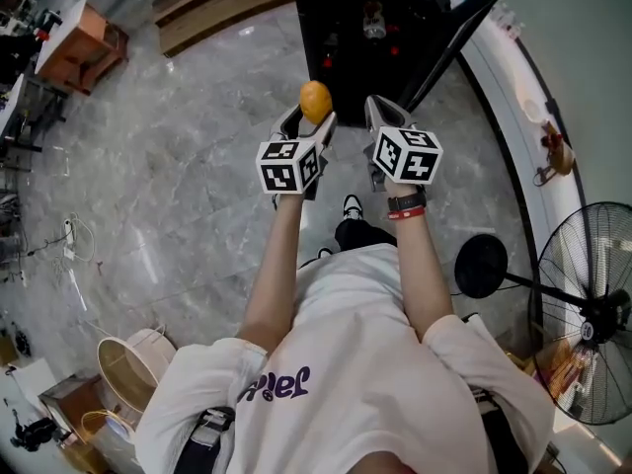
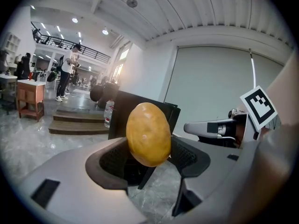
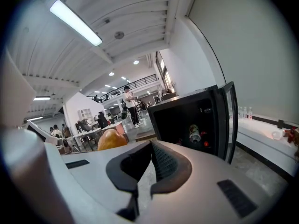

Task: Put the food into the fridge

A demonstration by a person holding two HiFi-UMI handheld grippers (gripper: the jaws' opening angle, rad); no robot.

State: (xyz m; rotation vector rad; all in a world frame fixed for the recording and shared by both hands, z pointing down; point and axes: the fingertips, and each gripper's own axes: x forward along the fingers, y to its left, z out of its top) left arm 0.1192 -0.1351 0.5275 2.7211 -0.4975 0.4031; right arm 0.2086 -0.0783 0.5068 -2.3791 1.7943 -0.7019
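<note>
An oval orange-yellow piece of food [image 1: 315, 101] [image 2: 148, 133] is pinched between the pads of my left gripper [image 1: 313, 118], which is held at chest height in front of the fridge. The black fridge [image 1: 367, 28] stands on the floor just ahead, with its door [image 1: 456, 39] swung open to the right. Inside it, the right gripper view shows a bottle [image 3: 194, 133] and small red items. My right gripper [image 1: 379, 113] [image 3: 148, 148] is beside the left one, its jaws shut together and empty. The held food [image 3: 111, 139] shows at its left.
A standing fan [image 1: 592, 314] and a round black base [image 1: 481, 265] are at my right. A white ledge [image 1: 523, 97] curves behind the fridge door. Wooden steps [image 1: 217, 3] and a wooden table [image 1: 74, 42] lie far left. Baskets [image 1: 128, 363] sit behind me, with people farther back.
</note>
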